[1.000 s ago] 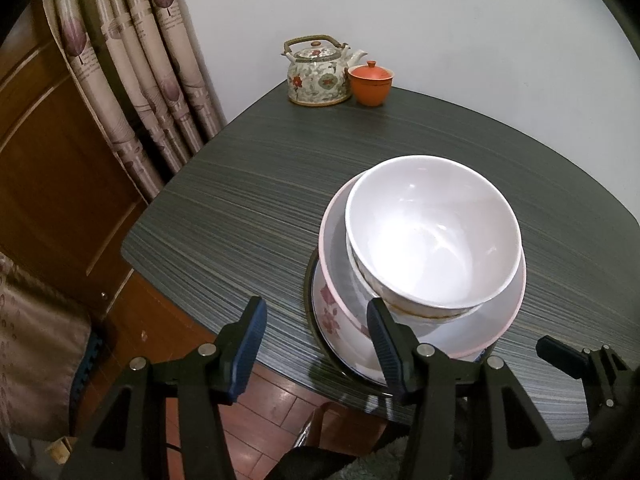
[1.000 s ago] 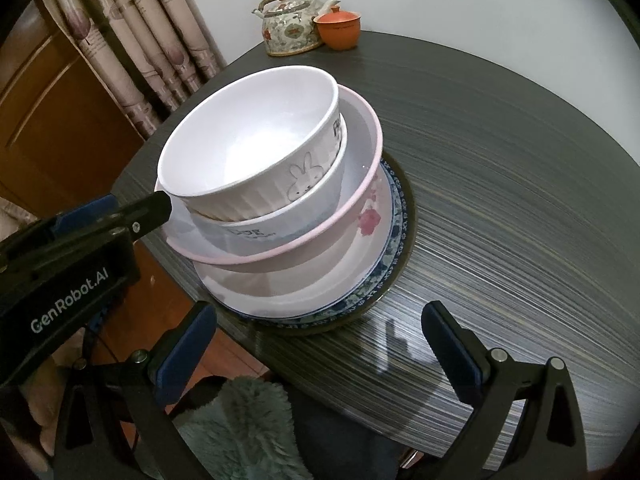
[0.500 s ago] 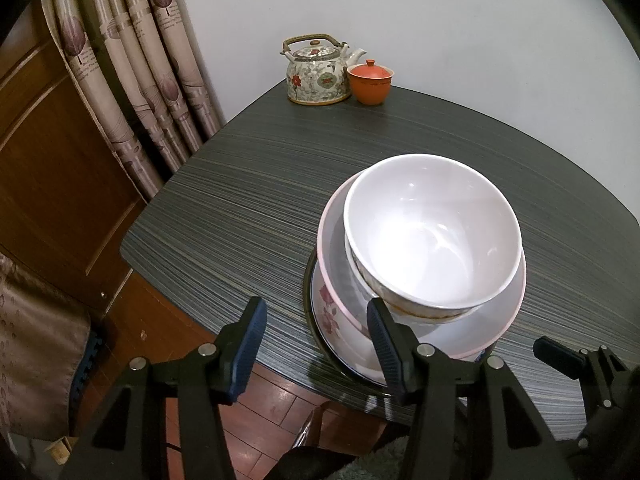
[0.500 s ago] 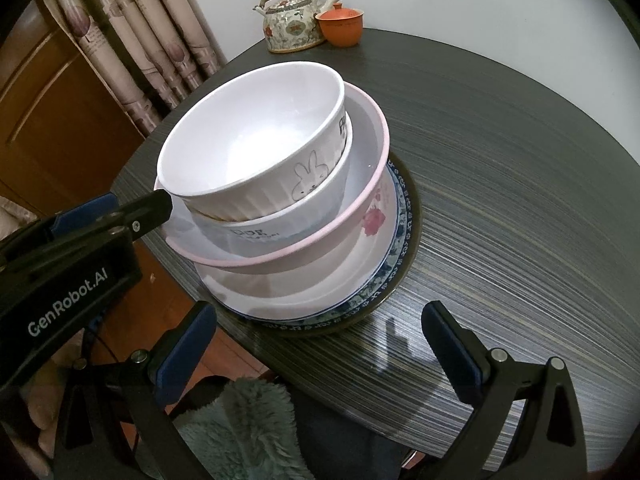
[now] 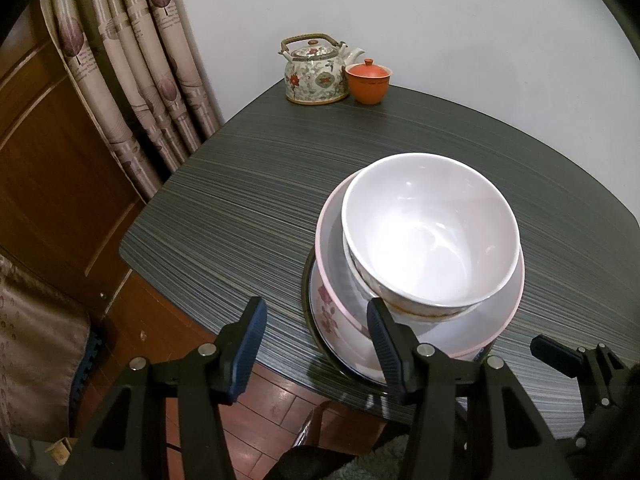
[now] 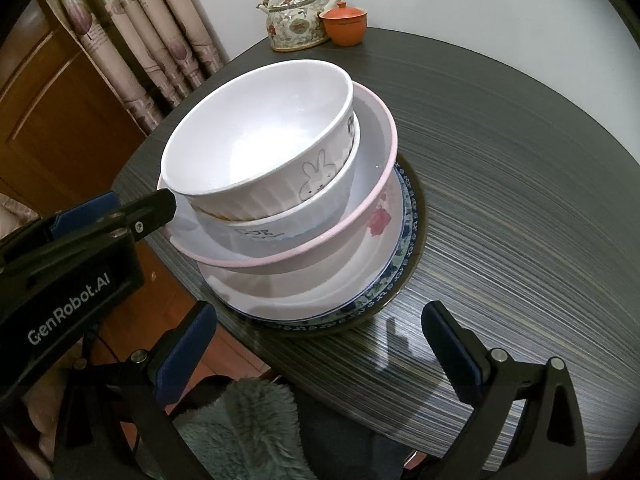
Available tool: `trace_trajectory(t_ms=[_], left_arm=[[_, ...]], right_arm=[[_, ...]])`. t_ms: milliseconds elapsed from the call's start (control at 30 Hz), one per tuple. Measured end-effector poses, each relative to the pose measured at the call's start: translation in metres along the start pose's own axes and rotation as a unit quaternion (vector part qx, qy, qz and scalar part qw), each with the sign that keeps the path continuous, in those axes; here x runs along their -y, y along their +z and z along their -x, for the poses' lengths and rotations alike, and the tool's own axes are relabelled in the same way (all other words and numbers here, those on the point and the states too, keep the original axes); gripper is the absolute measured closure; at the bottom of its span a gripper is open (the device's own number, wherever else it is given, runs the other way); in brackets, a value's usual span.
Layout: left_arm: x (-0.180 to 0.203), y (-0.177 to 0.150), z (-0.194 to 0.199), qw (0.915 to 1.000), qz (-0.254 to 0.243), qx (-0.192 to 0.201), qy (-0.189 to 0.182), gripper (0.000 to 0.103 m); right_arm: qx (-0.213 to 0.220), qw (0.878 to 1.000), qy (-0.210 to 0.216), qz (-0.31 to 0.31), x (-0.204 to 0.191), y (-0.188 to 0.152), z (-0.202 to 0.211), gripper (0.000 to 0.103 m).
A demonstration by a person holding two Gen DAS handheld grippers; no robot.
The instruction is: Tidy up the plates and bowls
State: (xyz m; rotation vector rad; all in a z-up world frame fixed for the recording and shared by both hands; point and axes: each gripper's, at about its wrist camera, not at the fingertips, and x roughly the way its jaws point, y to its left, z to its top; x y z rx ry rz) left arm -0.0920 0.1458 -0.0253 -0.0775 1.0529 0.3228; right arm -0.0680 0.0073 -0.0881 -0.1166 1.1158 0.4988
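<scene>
Dark striped table point(image 5: 248, 184), rounded corners, set against a white wall. Near its front edge stands one stack of crockery: a white rabbit-print bowl point(image 6: 260, 144) on top, nested in a second ribbed white bowl point(image 6: 280, 228), inside a pink-rimmed floral bowl point(image 6: 360, 216), over a white plate point(image 6: 304, 284) and a blue-patterned plate point(image 6: 404, 240), the lowest piece dark-rimmed. The rabbit drawing, the lettering and the blue pattern show only in the right wrist view; the left wrist view gives the top bowl's plain interior point(image 5: 432, 232) and a pink flower on the lower bowl. At the far corner, a floral teapot point(image 5: 316, 72) touching an orange lidded cup point(image 5: 368, 82). Left gripper point(image 5: 316, 328): jaws about half apart, nothing held, one finger in front of the stack's near side, contact not discernible. Right gripper point(image 6: 320, 340): jaws wide apart, empty, above the front edge just short of the stack. Patterned curtain point(image 5: 136, 60) and wooden door point(image 5: 48, 152) at left.
</scene>
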Motion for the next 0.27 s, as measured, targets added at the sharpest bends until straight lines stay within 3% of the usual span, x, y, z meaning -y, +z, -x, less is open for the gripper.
trace_trajectory(t_ms=[267], left_arm=[[-0.0001, 0.0005, -0.0001, 1.0, -0.001, -0.001, -0.001, 0.05]], right_arm=[[0.001, 1.0, 0.002, 0.001, -0.0002, -0.0002, 0.0001, 0.002]])
